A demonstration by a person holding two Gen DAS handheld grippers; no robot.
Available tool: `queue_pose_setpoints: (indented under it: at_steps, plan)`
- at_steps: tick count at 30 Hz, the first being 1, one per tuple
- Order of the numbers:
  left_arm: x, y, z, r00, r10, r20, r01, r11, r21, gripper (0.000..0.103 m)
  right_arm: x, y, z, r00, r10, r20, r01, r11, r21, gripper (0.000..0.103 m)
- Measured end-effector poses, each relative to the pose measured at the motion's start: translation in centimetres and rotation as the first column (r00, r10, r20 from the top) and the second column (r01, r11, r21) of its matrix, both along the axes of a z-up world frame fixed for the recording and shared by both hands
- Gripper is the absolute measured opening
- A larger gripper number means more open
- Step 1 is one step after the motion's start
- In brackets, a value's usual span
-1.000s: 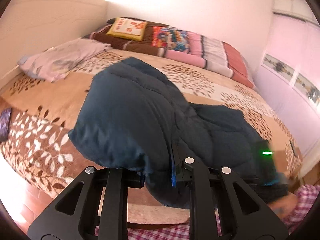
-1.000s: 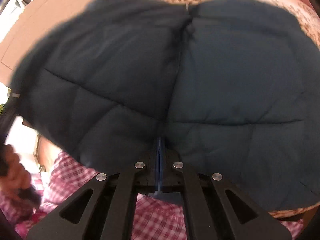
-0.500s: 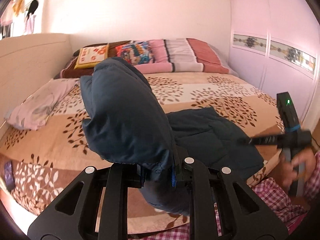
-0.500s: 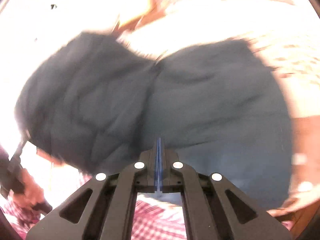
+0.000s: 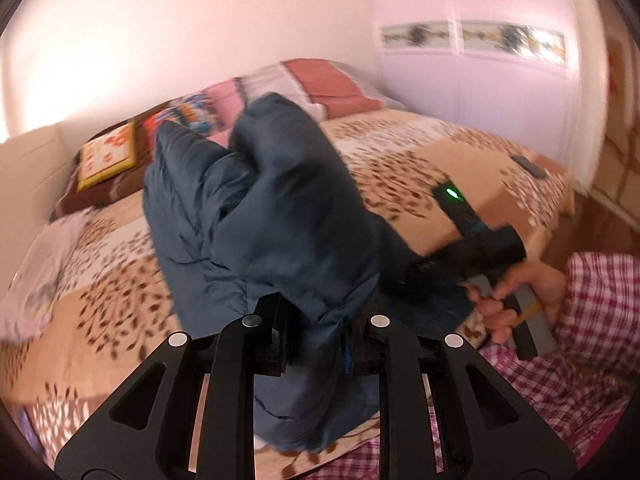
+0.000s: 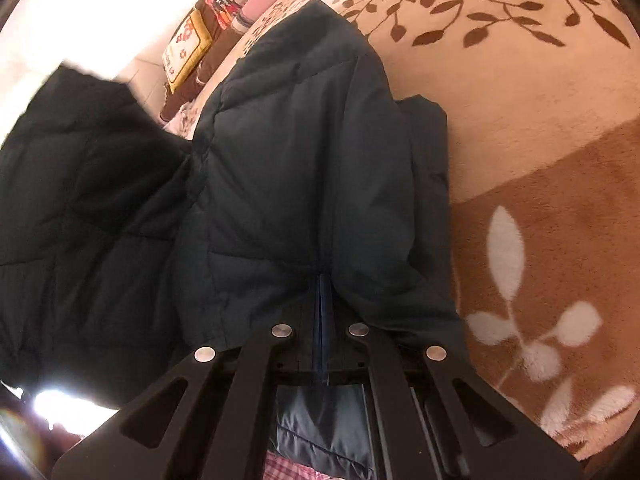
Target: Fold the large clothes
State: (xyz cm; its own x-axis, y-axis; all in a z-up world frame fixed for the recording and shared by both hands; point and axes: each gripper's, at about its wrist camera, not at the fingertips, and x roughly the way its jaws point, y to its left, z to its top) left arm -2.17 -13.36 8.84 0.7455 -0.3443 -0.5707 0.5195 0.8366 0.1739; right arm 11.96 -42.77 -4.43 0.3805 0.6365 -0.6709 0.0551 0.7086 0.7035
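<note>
Left claw [image 5: 320, 344] clamped on a thick fold of dark blue quilted jacket [image 5: 272, 216]; right claw [image 6: 322, 336] pinched tight on its hem. Jacket bunched, lifted above the leaf-patterned bed [image 5: 460, 152]. Beyond, pillows [image 5: 108, 156], pale wardrobe [image 5: 480, 92].

Your jacket [image 5: 272, 216] hung over the bed [image 5: 460, 152].
Pillows [image 5: 320, 84] lay behind it; your left gripper [image 5: 316, 344] pinched its near edge, your right gripper [image 6: 322, 320] another.
</note>
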Motion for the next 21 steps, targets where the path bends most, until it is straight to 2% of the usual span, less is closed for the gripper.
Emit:
queue_pose_setpoints:
  at_steps: [3,7,11,16,18,21]
  plan:
    - [-0.2,-4.0,-1.7,0.995,-0.099,-0.017,0.100,0.992,0.074,0.020,0.1,-0.9,-0.4,1.000,-0.002,-0.011,0.002,0.999,0.040,0.001]
    - [-0.3,-7.3,-4.1,0.981,-0.187,-0.060,0.193,0.973,0.127,0.024,0.4,-1.4,-1.1,1.000,-0.011,-0.023,0.013,0.997,0.081,0.001]
    - [0.2,-8.8,-6.5,0.965,-0.232,-0.124,0.249,0.958,0.143,0.028,1.0,-2.5,-1.8,0.999,-0.022,-0.034,0.026,0.993,0.119,0.000]
    - [0.8,-9.5,-8.6,0.951,-0.247,-0.188,0.273,0.953,0.130,0.029,0.1,-5.4,-2.6,0.995,-0.080,-0.066,0.091,0.978,0.190,0.000]
    - [1.0,-9.7,-9.2,0.947,-0.247,-0.208,0.275,0.954,0.120,0.029,-0.7,-7.1,-2.5,0.993,-0.100,-0.064,0.109,0.979,0.174,0.000]
    - [1.2,-9.9,-10.1,0.941,-0.242,-0.235,0.271,0.957,0.102,0.030,-1.6,-9.2,-1.0,0.990,-0.135,-0.041,0.138,0.987,0.087,0.000]
